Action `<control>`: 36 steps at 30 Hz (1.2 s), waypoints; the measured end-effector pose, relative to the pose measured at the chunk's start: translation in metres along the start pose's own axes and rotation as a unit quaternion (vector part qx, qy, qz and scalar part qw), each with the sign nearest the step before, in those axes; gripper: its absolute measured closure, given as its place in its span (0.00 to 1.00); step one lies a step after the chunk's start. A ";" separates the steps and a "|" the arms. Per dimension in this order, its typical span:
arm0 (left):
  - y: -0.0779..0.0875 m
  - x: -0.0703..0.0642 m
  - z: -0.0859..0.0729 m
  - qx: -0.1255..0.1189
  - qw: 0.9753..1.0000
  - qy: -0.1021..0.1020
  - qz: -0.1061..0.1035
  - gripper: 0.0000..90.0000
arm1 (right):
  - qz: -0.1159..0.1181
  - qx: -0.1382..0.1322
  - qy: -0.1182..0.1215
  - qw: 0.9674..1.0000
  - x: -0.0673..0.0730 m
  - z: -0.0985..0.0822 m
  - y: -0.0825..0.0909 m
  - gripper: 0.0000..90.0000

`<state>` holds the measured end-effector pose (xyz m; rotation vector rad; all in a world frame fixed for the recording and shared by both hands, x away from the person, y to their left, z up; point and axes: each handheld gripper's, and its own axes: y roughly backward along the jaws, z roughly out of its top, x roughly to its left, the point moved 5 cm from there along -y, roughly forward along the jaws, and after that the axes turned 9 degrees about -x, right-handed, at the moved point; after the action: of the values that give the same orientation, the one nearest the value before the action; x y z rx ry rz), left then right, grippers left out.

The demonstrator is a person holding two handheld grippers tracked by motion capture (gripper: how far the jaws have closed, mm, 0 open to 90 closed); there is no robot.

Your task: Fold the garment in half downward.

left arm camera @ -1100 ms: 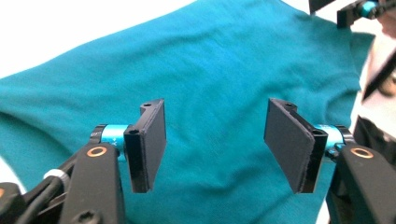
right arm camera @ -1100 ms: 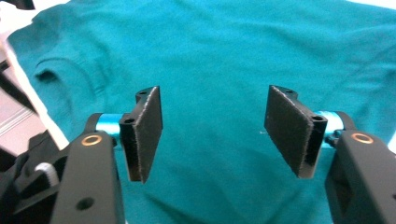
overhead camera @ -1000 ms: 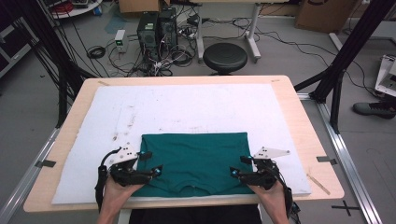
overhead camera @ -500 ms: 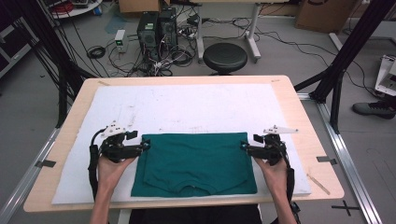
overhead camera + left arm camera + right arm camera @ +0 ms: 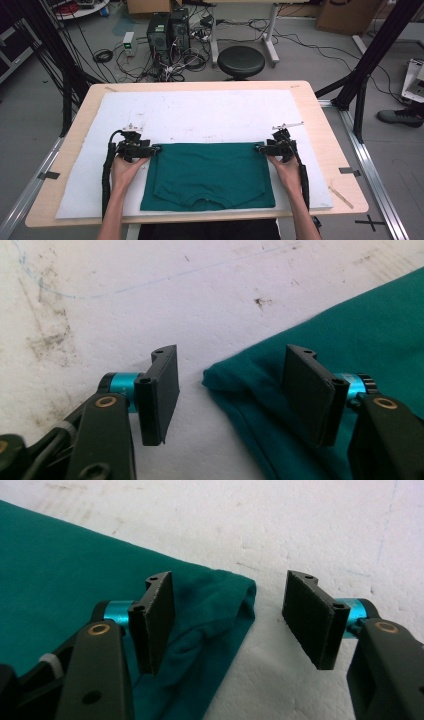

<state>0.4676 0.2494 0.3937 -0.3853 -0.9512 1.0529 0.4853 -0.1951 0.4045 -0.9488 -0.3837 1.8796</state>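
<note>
High view: a dark green cotton T-shirt (image 5: 209, 175), folded into a flat rectangle w/ its neckline toward me, lay on the near half of a white, scuffed foam mat (image 5: 200, 117) covering a light wooden table (image 5: 335, 150). My left gripper (image 5: 153, 149) sat at the shirt's far-left corner, my right gripper (image 5: 260, 147) at the far-right corner, both low over the mat.

Left gripper view: my black jaws were spread wide, nothing pinched; the shirt corner (image 5: 212, 377) lay between them, nearer the right-hand pad. Right gripper view: jaws likewise spread and empty, the folded corner (image 5: 240, 597) between them, closer to the left-hand pad.

Step in hand, as I judged it: either taking or letting go of the two far corners; couldn't tell which. To grip well, I'd centre each corner between the pads, go low enough to catch every layer, and close both sides together so the fold stays square.

Pose: both forearms came in from the near edge, roughly parallel, hands wrapped over the gripper bodies, jaws pointing inward toward each other along the shirt's far edge.
</note>
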 end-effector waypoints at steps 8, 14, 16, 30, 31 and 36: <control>-0.004 -0.012 0.001 -0.001 1.000 -0.024 -0.020 0.86 | 0.015 -0.010 0.029 0.999 0.006 0.002 -0.001 0.88; -0.011 -0.012 0.007 -0.024 1.000 -0.006 -0.008 0.88 | 0.004 -0.022 0.013 1.000 -0.003 0.005 -0.003 0.89; -0.017 -0.013 0.012 -0.024 1.000 -0.006 0.003 0.88 | -0.007 -0.027 0.011 1.000 -0.009 0.010 -0.006 0.89; -0.023 -0.014 0.019 -0.027 0.999 -0.031 0.012 0.59 | -0.046 -0.037 0.023 0.998 -0.014 0.019 -0.008 0.58; -0.019 -0.015 0.021 -0.034 0.999 -0.030 0.009 0.54 | -0.045 -0.044 0.016 0.998 -0.014 0.019 -0.004 0.53; 0.009 -0.024 0.030 -0.079 0.996 -0.038 0.006 0.37 | -0.045 -0.096 0.019 0.994 -0.006 0.021 0.022 0.28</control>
<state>0.4340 0.2287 0.3932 -0.4849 -1.1053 1.0112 0.4575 -0.2081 0.4071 -1.0747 -0.5821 1.7635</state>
